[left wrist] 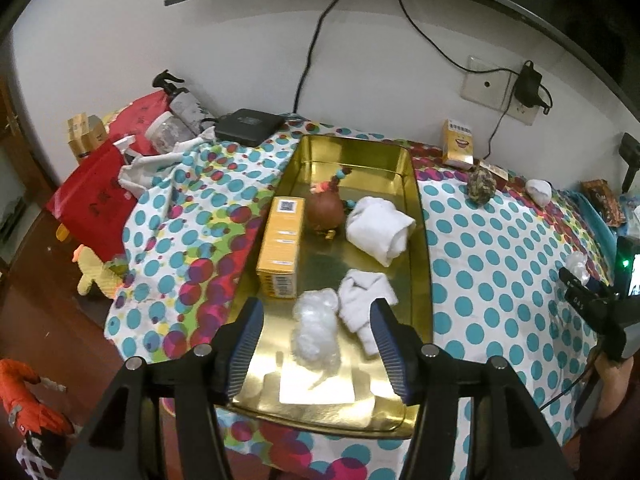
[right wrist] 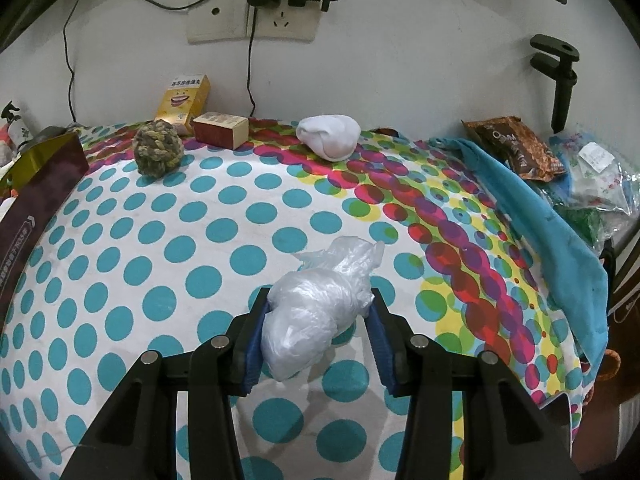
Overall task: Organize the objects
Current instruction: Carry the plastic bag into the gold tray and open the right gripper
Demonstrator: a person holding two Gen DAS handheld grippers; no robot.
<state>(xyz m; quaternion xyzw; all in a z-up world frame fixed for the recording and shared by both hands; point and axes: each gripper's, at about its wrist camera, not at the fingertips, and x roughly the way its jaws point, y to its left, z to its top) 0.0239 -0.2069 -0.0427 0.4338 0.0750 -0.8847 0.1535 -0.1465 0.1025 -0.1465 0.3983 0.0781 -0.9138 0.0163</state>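
The left gripper (left wrist: 316, 344) hangs with its blue-padded jaws apart and nothing between them, poised over the near end of a gold tin tray (left wrist: 420, 216) that sits on a polka-dot tablecloth (left wrist: 492, 264). Directly below the jaws, on the tray floor, lies a crumpled wad of clear plastic (left wrist: 316, 320), touching neither pad. Beside it rests a small folded white cloth (left wrist: 366, 300); farther back lie a larger rolled white cloth (left wrist: 380, 232), a brown round ornament with beads (left wrist: 325, 208) and a yellow carton (left wrist: 282, 240) lying along the tray's left wall.

Across the table, the right gripper (right wrist: 316, 332) is clamped on a bundled clear plastic bag (right wrist: 316, 304), both pads pressed against its sides, the bundle held above the dotted cloth (right wrist: 160, 240).

Along the back edge by the wall stand the things not yet gathered: a braided rope ball (right wrist: 158, 154), a yellow box with a smiling mouth printed on it (right wrist: 186, 100), a small red-brown box (right wrist: 220, 128) lying just beside it, and a white rolled sock (right wrist: 330, 136) well apart to the right. A brown snack packet (right wrist: 516, 148) and a blue cloth (right wrist: 540, 216) lie at the table's far right edge. A charger is plugged into the wall socket (right wrist: 280, 20) above.
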